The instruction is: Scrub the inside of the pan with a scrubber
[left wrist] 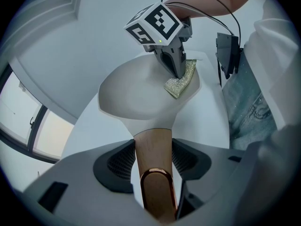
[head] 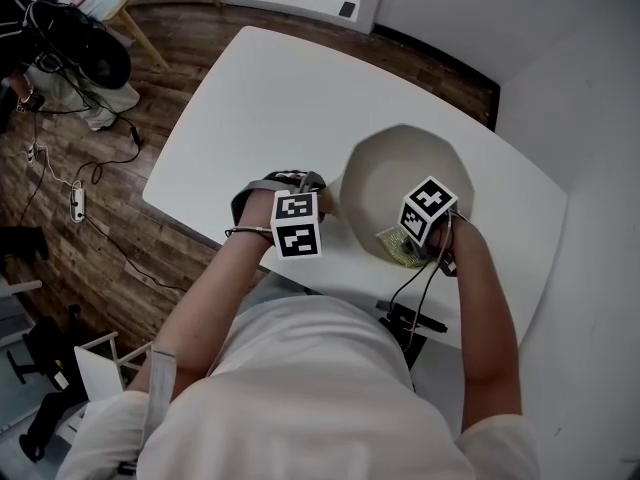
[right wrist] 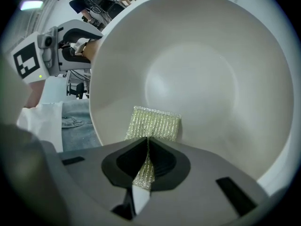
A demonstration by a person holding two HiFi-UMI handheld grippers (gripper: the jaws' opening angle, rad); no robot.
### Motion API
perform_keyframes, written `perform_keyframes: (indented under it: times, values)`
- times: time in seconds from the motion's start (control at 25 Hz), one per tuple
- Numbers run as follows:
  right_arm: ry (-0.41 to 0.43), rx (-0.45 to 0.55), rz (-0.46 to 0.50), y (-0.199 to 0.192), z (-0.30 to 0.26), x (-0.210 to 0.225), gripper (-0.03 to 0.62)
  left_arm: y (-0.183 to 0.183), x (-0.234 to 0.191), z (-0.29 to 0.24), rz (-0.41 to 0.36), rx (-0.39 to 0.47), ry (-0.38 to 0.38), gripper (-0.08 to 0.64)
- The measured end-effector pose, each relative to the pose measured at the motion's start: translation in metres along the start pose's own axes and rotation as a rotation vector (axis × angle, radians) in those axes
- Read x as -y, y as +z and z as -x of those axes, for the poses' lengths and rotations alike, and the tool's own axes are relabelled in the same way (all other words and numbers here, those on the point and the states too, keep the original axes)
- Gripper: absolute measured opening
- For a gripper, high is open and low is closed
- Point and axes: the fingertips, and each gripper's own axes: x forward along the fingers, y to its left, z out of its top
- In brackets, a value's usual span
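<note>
A white pan (head: 398,173) sits right of centre in the head view, on a white table (head: 250,118). A glittery yellow-green scrubber (right wrist: 154,124) lies against the pan's inner wall at its lower edge. The right gripper (right wrist: 146,161) has its jaws closed tight on the scrubber's end. The left gripper (left wrist: 153,160), at centre frame, is clamped on the pan's wooden handle (left wrist: 151,147).
</note>
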Motion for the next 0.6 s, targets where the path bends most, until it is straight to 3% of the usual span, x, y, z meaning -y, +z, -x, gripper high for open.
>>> perform_keyframes:
  times: [0.6]
  values:
    - [0.154,0.098,0.028,0.032,-0.001,-0.038,0.029,-0.004,-0.001,0.000,0.001,-0.018,0.001,0.241]
